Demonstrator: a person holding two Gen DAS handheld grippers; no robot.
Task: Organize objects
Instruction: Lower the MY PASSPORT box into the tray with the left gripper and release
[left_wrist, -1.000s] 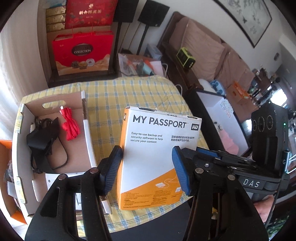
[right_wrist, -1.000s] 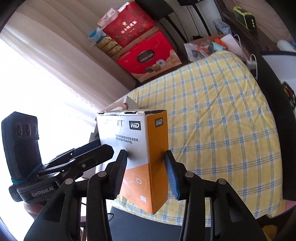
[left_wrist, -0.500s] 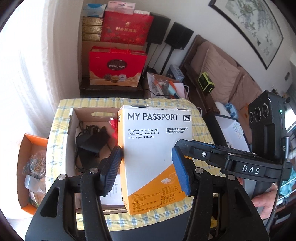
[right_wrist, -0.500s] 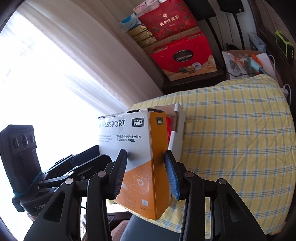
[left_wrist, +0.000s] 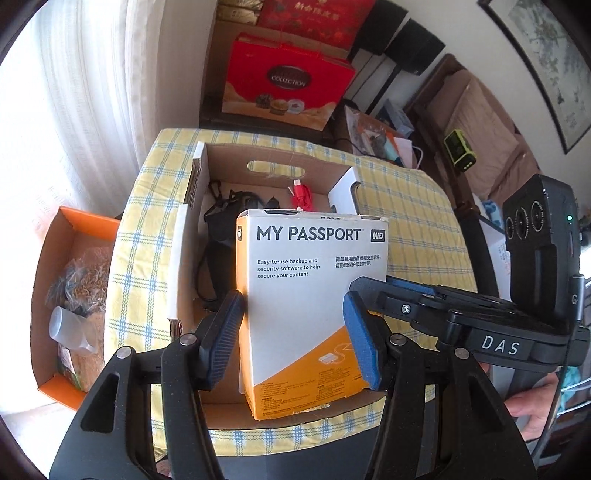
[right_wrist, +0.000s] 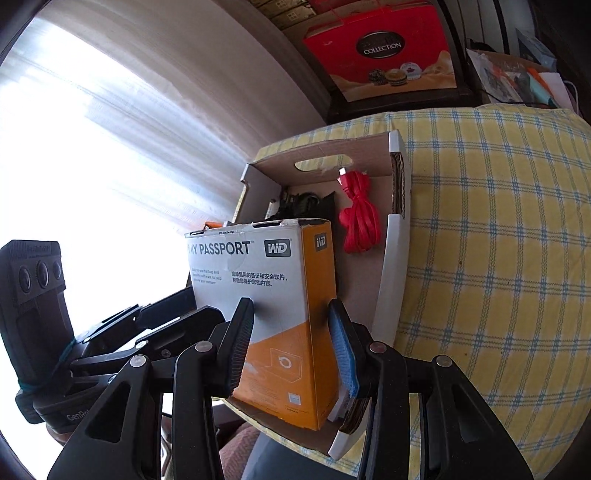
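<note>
A white and orange "My Passport" box (left_wrist: 306, 295) stands upright, held by both grippers over the near end of an open cardboard box (left_wrist: 273, 162). My left gripper (left_wrist: 291, 339) is shut on its two narrow sides. My right gripper (right_wrist: 291, 343) is shut on its front and back faces (right_wrist: 273, 317). The cardboard box (right_wrist: 391, 288) sits on a yellow checked tablecloth (right_wrist: 498, 258) and holds a red coiled cable (right_wrist: 360, 225) and black cables with an adapter (left_wrist: 221, 229). Whether the box's bottom touches the cardboard floor is unclear.
An orange box (left_wrist: 74, 280) with clutter and a plastic cup sits left of and below the table. A red gift bag (left_wrist: 288, 81) stands behind the table. A sofa (left_wrist: 480, 122) and floor clutter lie to the right.
Both grippers carried the My Passport box left from above the tablecloth to over the cardboard box and lowered it toward the near end. Both grips stayed shut.
</note>
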